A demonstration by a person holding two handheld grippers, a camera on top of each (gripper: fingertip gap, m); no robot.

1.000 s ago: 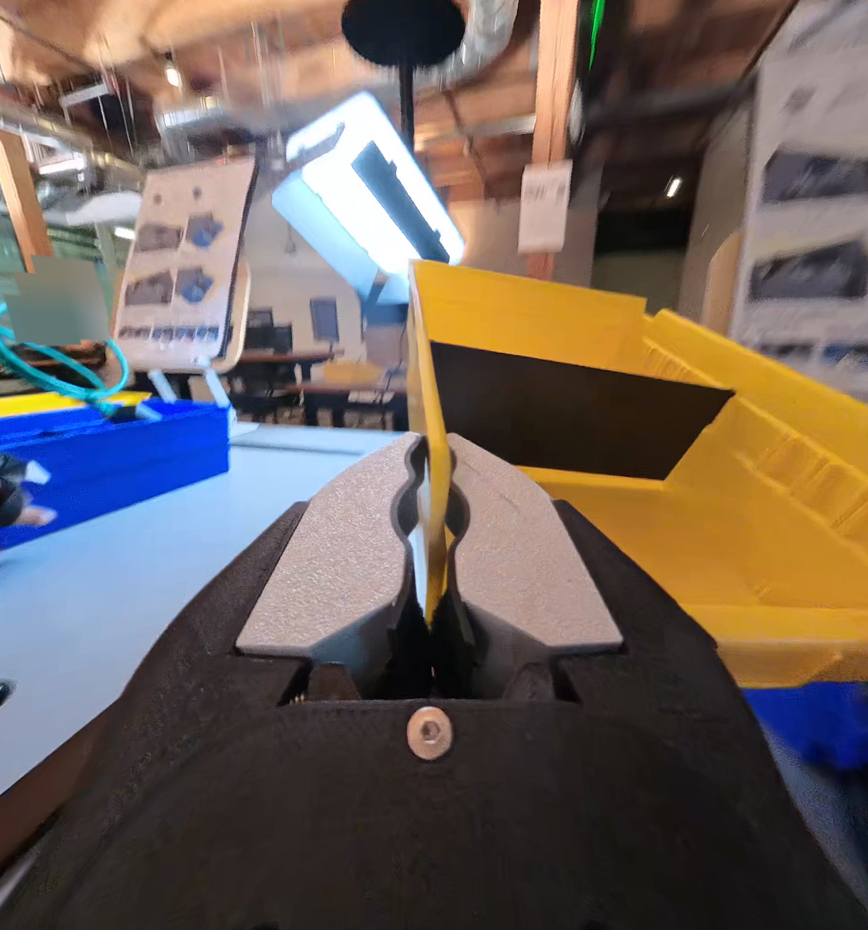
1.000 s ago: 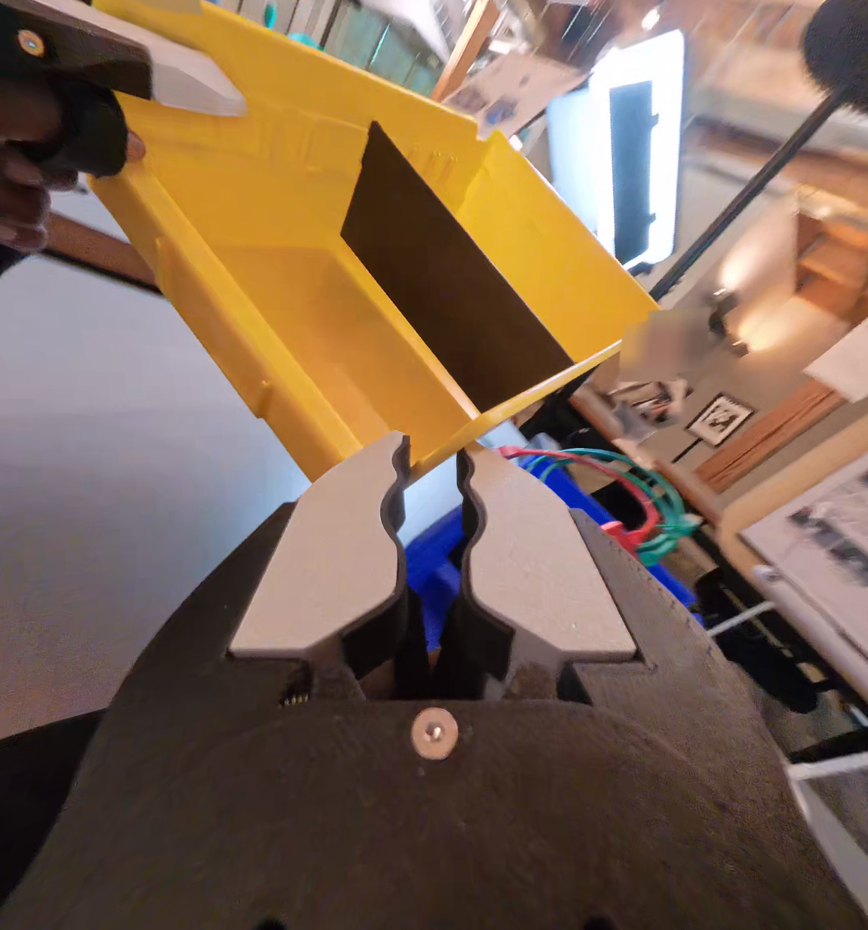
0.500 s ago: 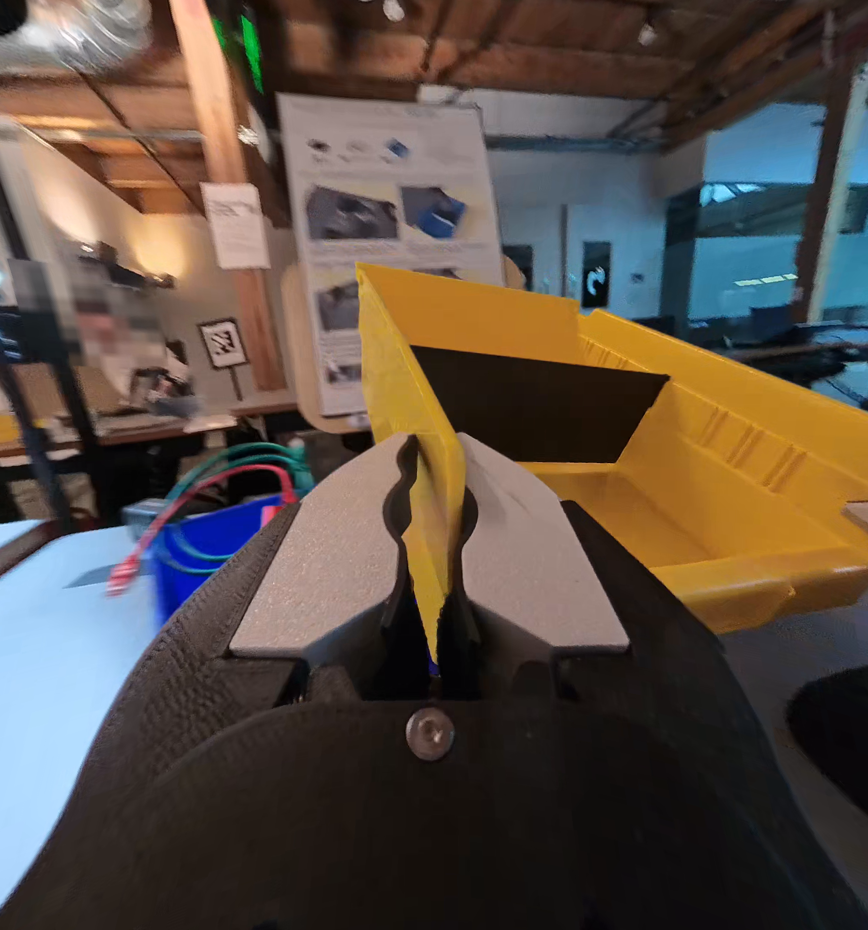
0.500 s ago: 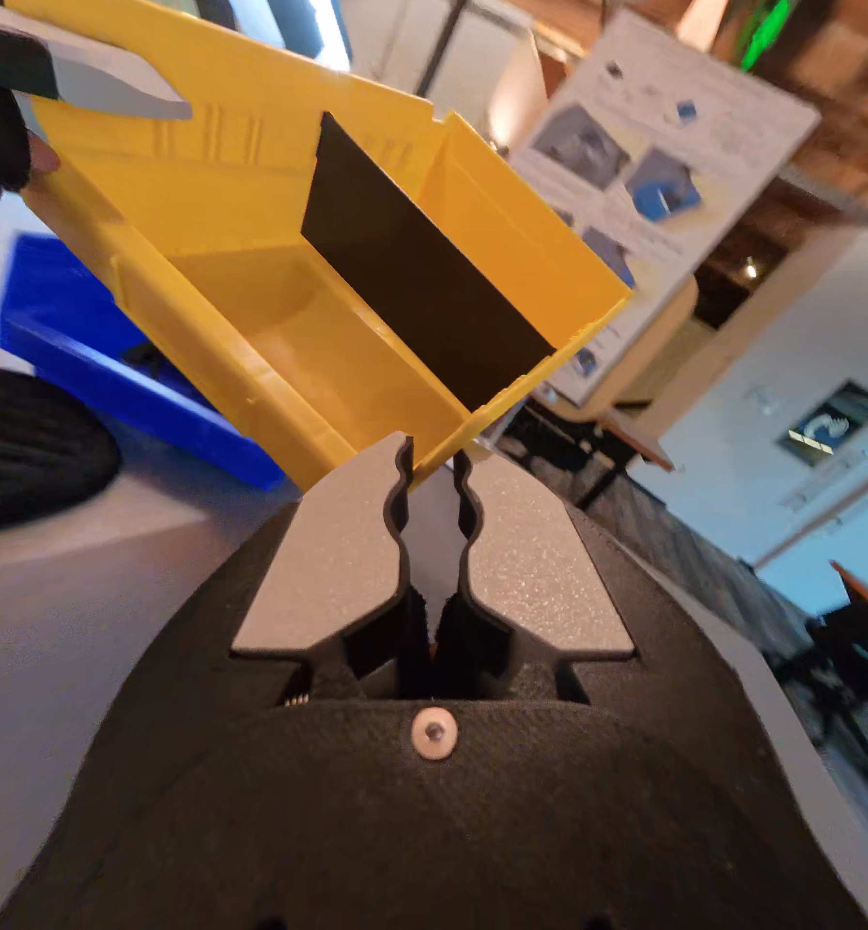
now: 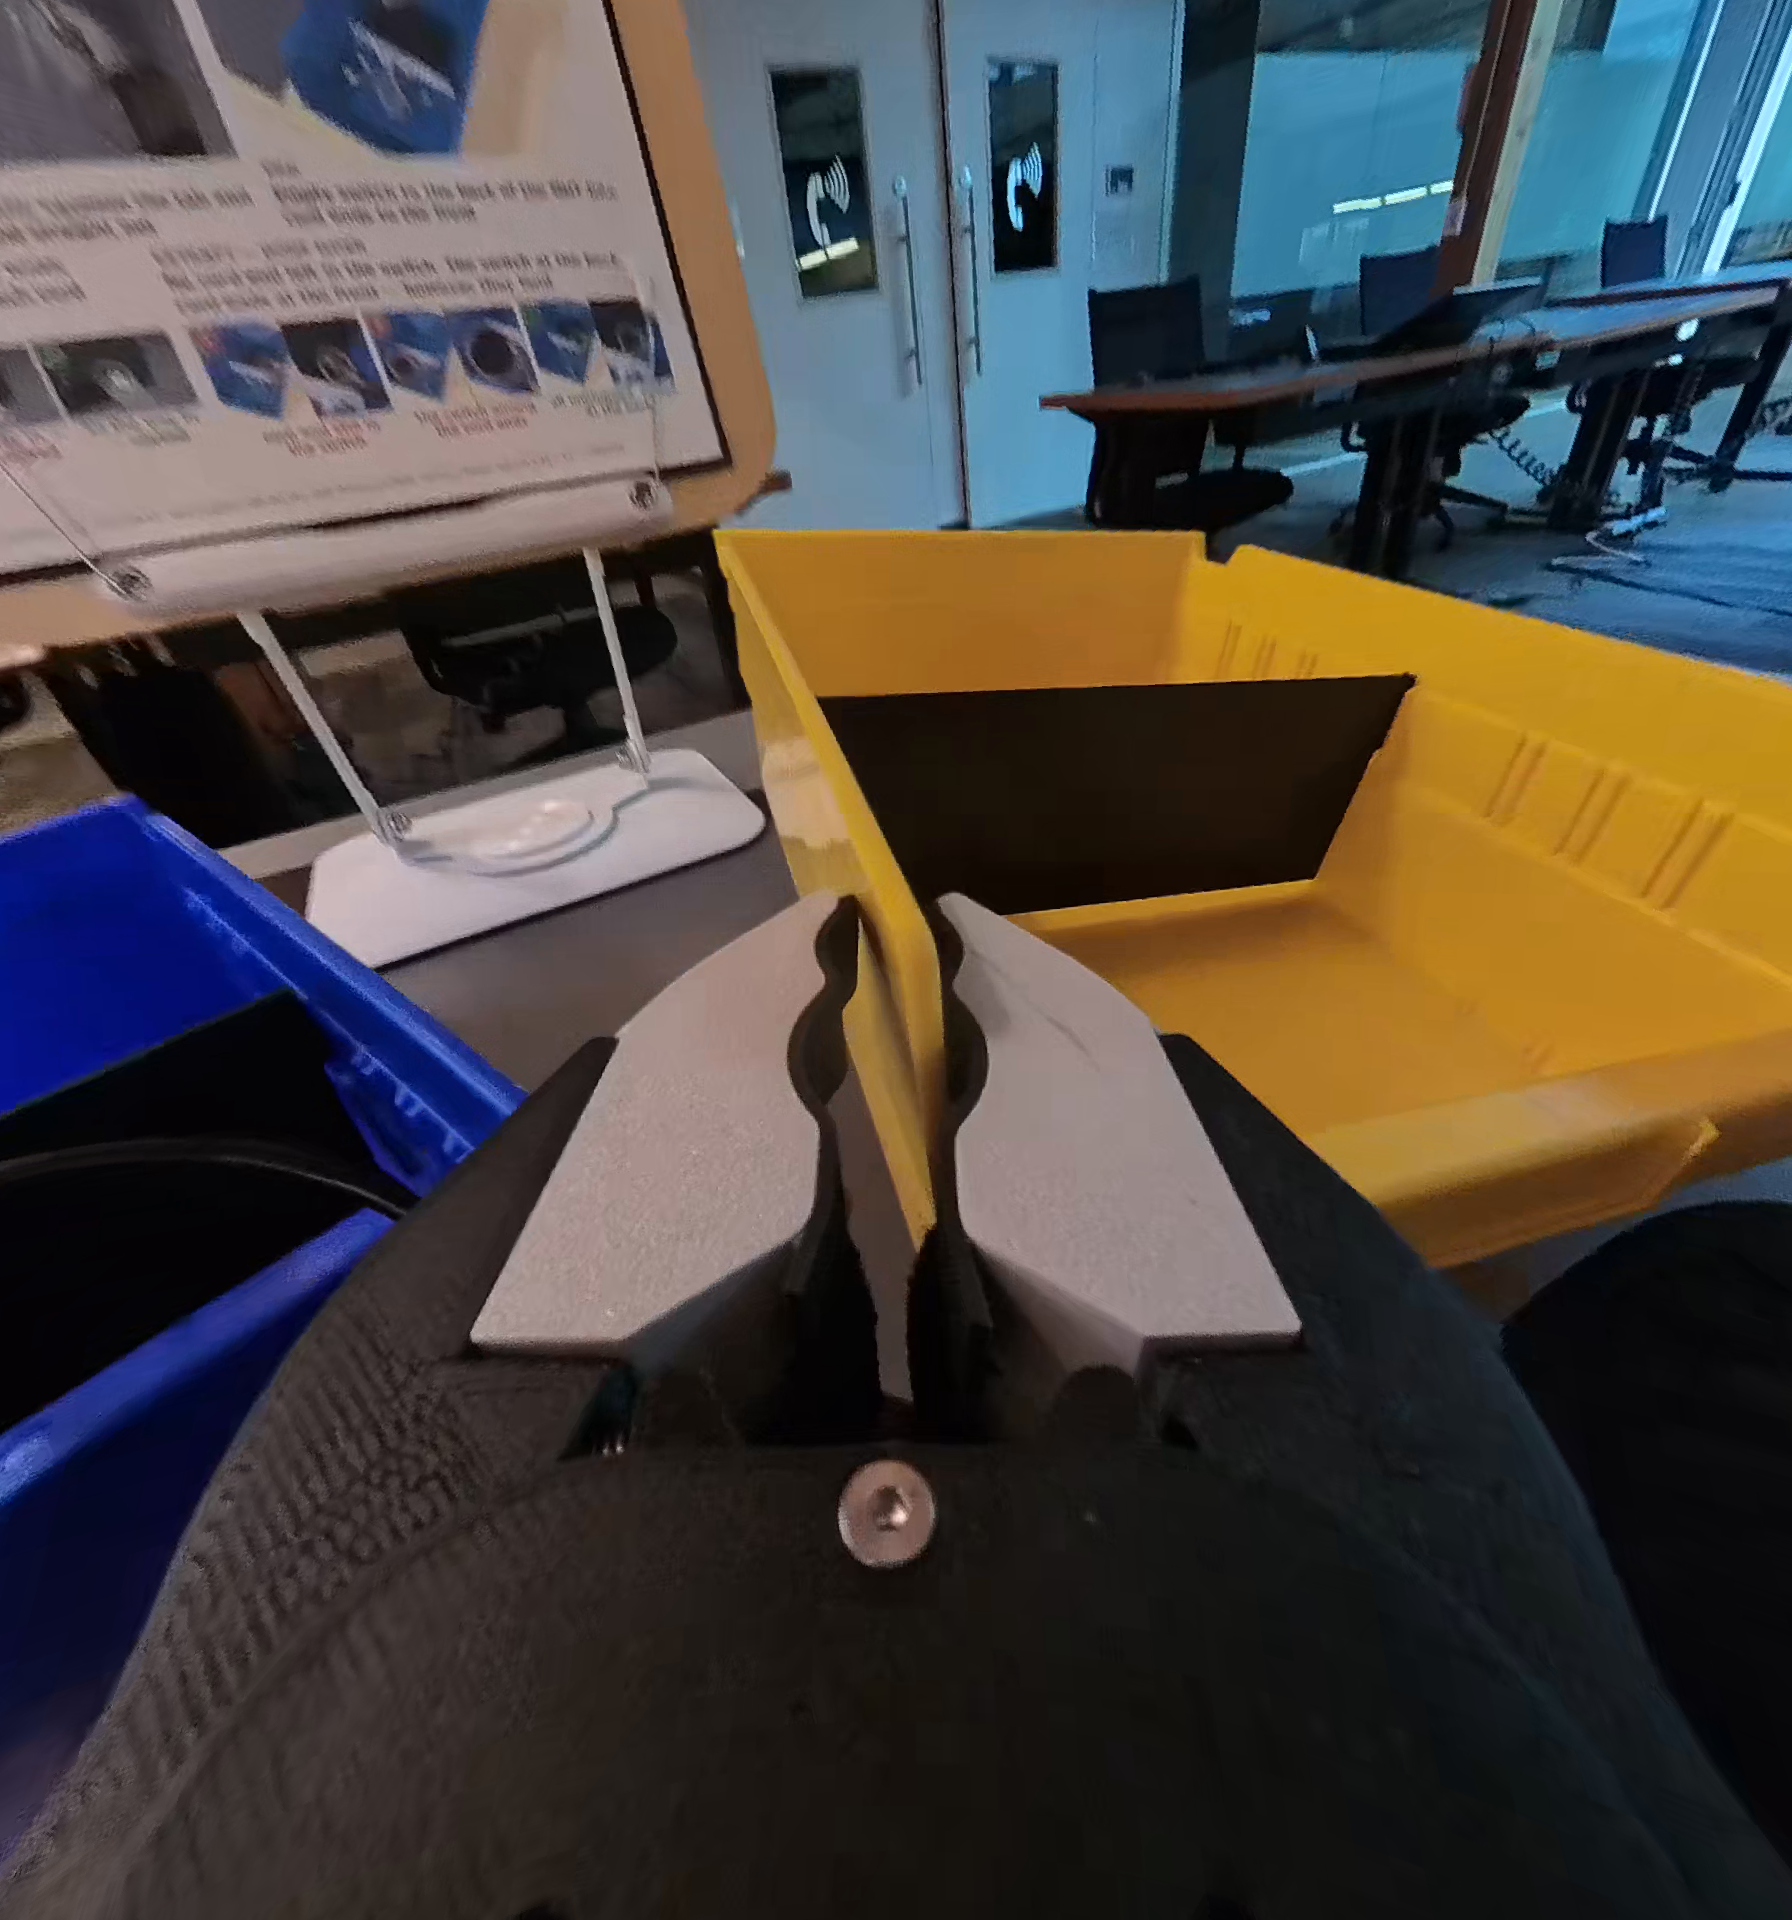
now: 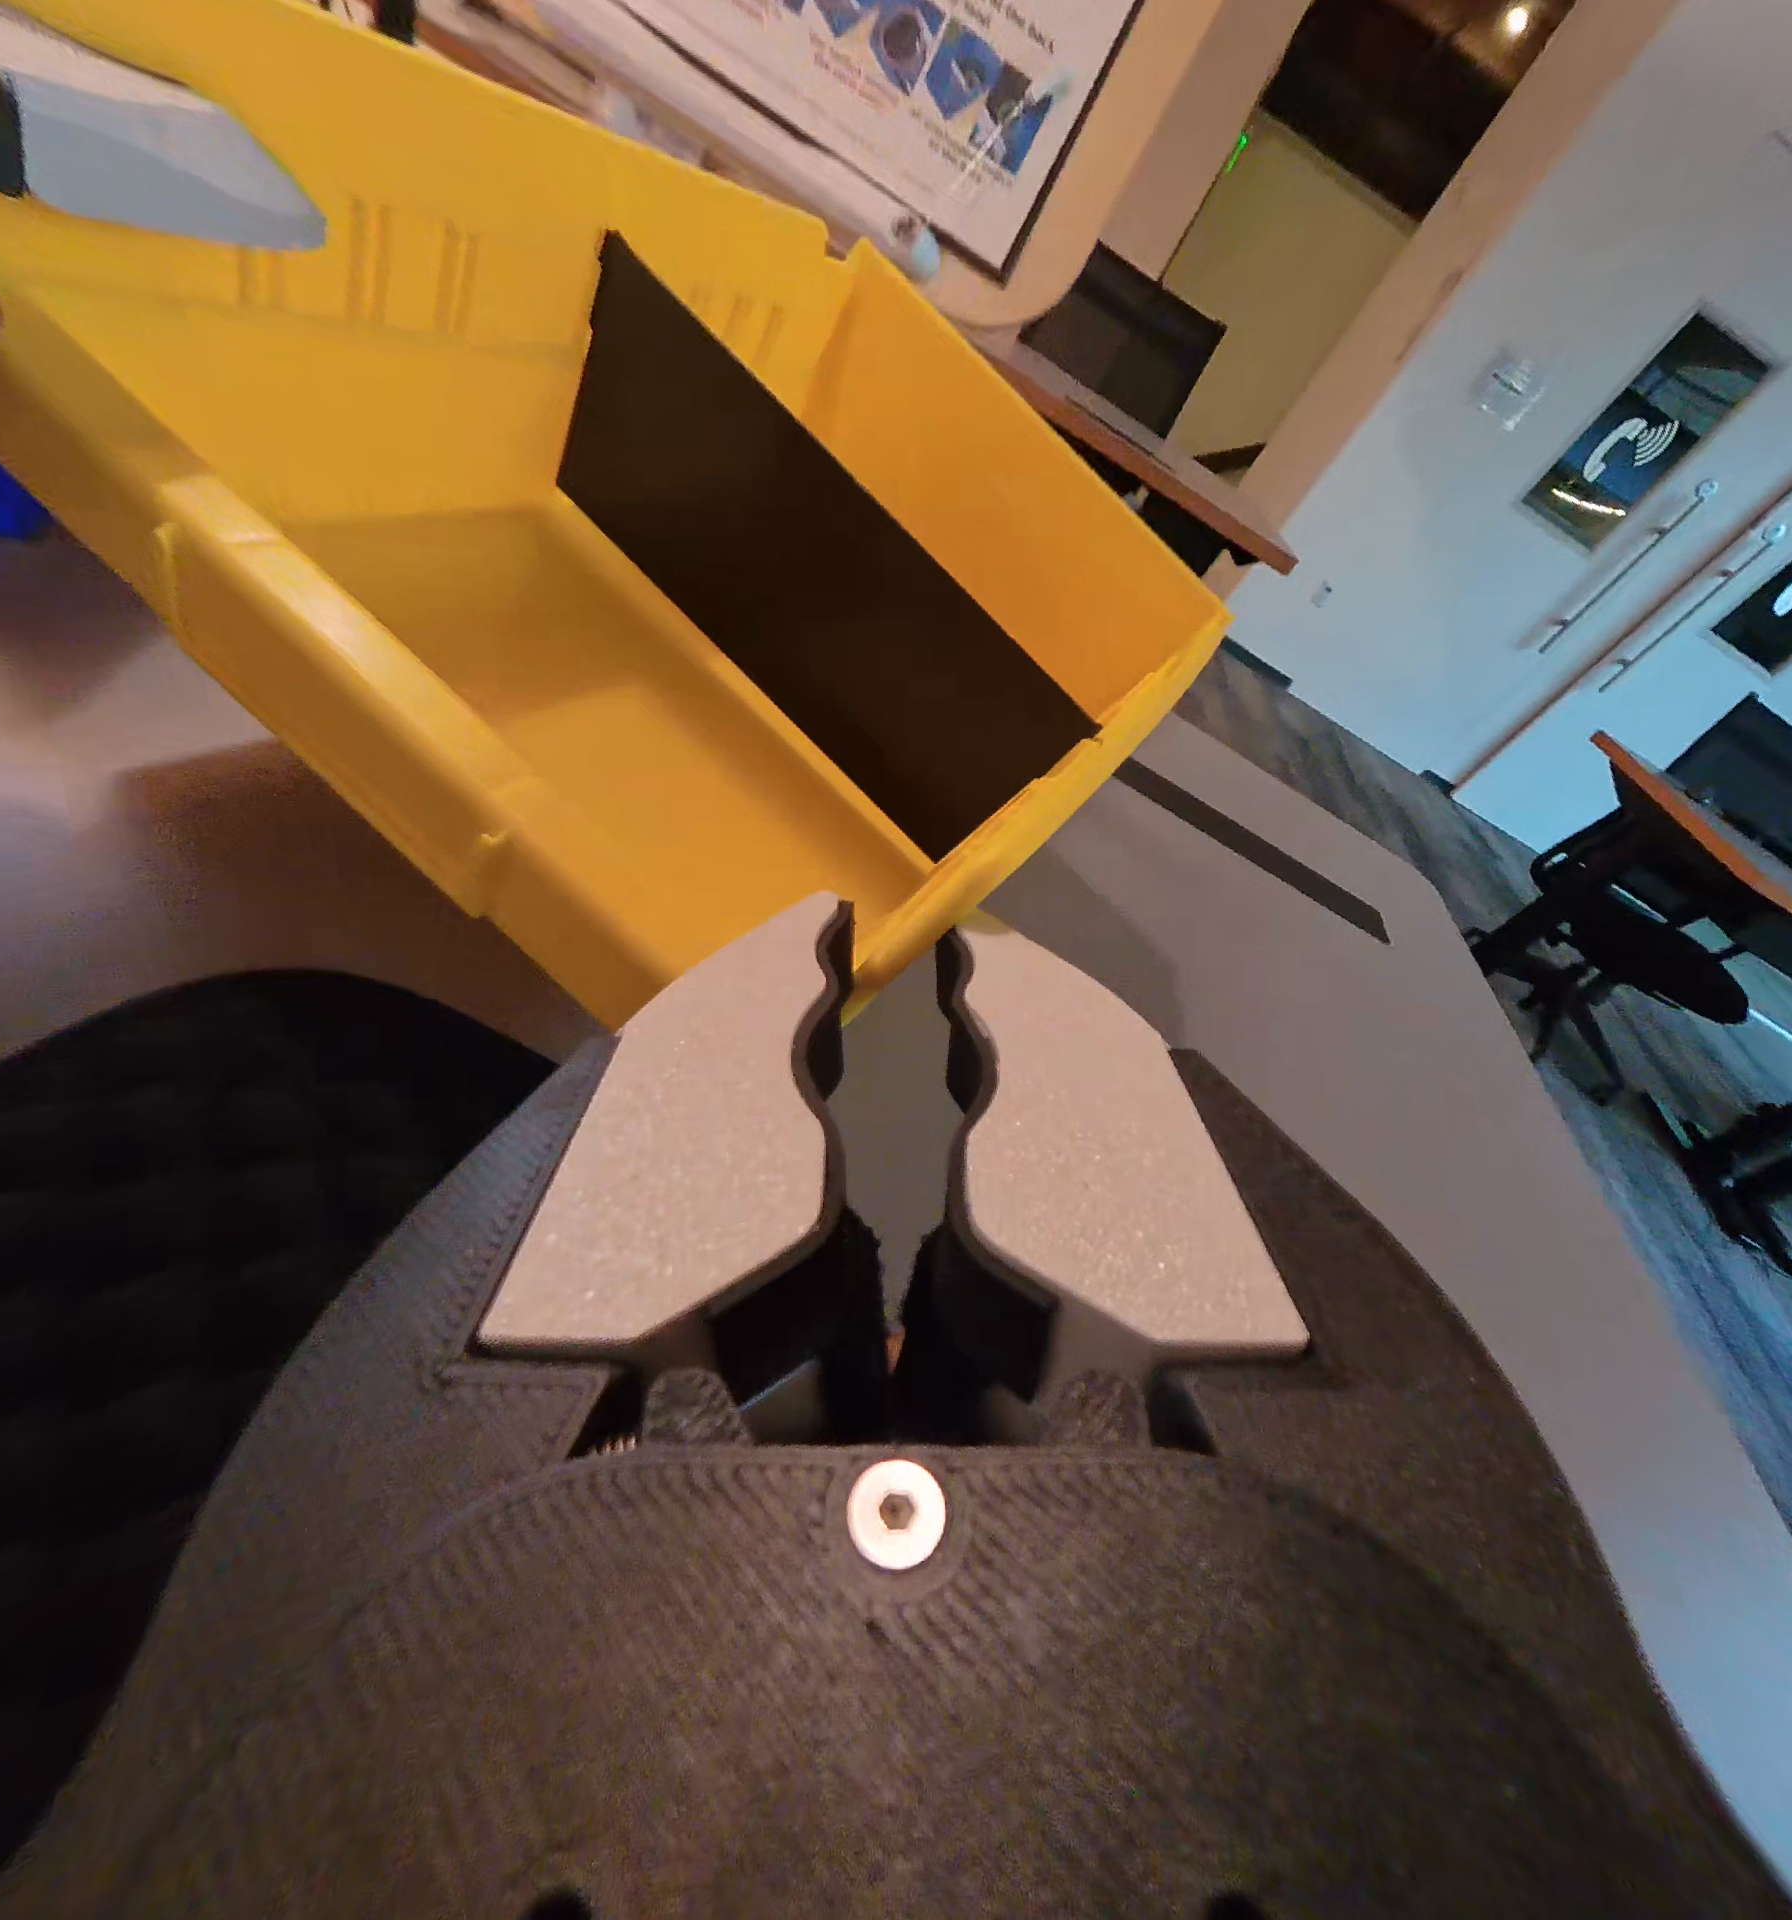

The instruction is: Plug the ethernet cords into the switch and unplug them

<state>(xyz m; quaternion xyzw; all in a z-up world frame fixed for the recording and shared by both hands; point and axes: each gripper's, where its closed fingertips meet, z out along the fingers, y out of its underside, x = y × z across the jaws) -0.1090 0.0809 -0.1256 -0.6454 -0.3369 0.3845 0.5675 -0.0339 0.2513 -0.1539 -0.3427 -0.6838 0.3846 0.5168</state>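
Left gripper point(image 5: 897, 925): I have it closed on the side wall of the yellow bin point(image 5: 1287, 987).
Right gripper point(image 6: 894, 930): narrow gap; the opposite rim sits at its tips, and I cannot tell whether it is pinched.
Bin handling: I judge it light, stiff and smooth; walls are the natural hold.
Cords, switch: I see neither.
Surface: grey table point(image 6: 1287, 987); blue bin point(image 5: 144, 935) beside.
Room: open office, desks behind.
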